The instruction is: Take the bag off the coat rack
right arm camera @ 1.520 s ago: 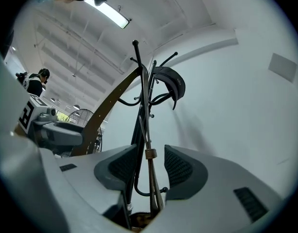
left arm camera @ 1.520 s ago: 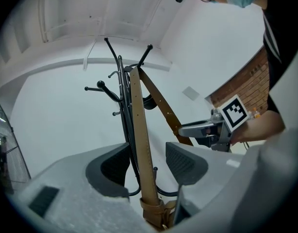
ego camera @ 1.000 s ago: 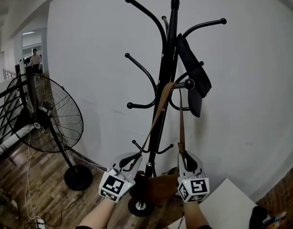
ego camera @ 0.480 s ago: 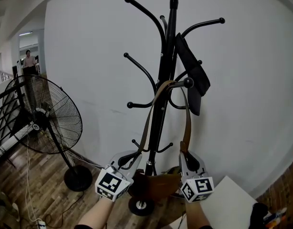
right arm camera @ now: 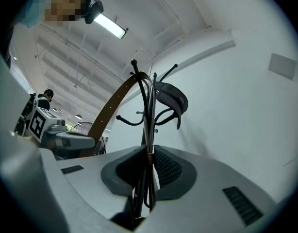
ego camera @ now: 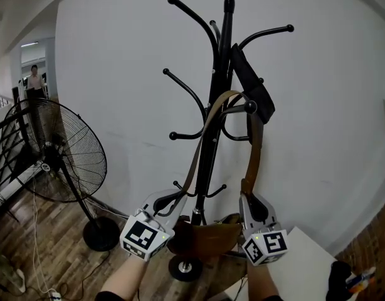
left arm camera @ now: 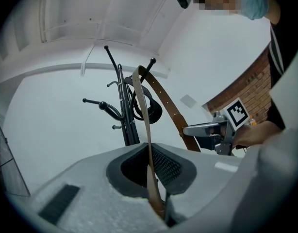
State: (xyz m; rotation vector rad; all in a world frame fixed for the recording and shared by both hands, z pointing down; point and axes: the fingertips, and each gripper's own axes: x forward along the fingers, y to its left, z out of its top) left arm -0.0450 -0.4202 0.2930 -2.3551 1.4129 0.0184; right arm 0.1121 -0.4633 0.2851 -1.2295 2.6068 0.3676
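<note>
A black cap (ego camera: 254, 99) hangs on the black metal coat rack (ego camera: 224, 55), just above the knobbed hook that carries the strap (ego camera: 201, 144). A pedestal fan (ego camera: 67, 155) stands to the left and a white desk (ego camera: 305, 265) lies lower right. The brown leather bag (ego camera: 205, 238) hangs low by the pole with its long axis level. Left gripper (ego camera: 174, 200) and right gripper (ego camera: 249, 196) each clench one leg of the flat strap.

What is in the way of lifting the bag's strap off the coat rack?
The strap loops over a curved hook on the coat rack; the hook's ball tip blocks it from sliding straight off, so it likely must rise over that. A black cap hangs close above.
</note>
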